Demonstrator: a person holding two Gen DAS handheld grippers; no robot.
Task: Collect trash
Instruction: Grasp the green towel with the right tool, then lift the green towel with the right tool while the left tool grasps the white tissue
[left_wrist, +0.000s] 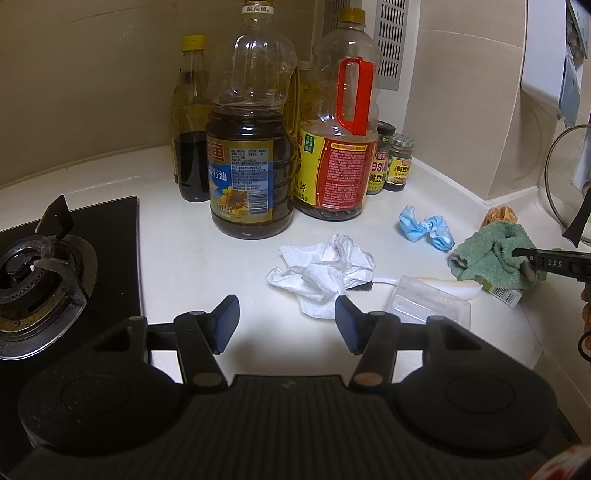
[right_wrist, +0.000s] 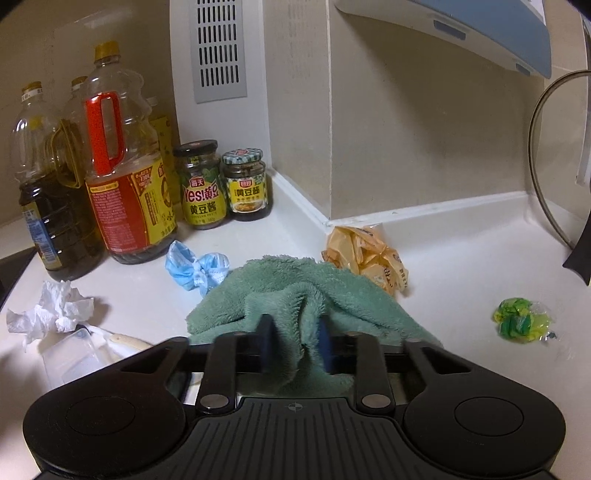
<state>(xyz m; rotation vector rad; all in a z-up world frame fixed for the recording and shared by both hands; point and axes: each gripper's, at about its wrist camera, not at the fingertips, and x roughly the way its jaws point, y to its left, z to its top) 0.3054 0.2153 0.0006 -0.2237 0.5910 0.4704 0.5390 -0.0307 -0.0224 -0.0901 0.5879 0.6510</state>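
Note:
My right gripper (right_wrist: 294, 328) is shut on a raised fold of the green towel (right_wrist: 288, 284), which lies bunched on the white counter. It also shows in the left wrist view, at the towel (left_wrist: 491, 254). My left gripper (left_wrist: 286, 310) hangs open above the counter with nothing between its fingers, just short of a crumpled white tissue (left_wrist: 325, 269). A crumpled blue face mask (left_wrist: 424, 227) lies behind the tissue. A yellow wrapper (right_wrist: 365, 254) sits behind the towel, and a green wrapper (right_wrist: 517, 319) lies to its right.
Tall oil and sauce bottles (left_wrist: 251, 147) and two jars (right_wrist: 225, 184) stand at the back. A gas burner (left_wrist: 33, 266) is on the left. A clear plastic pack (left_wrist: 428, 299) and a white-handled brush lie by the tissue. A glass lid (right_wrist: 546, 155) leans at the right.

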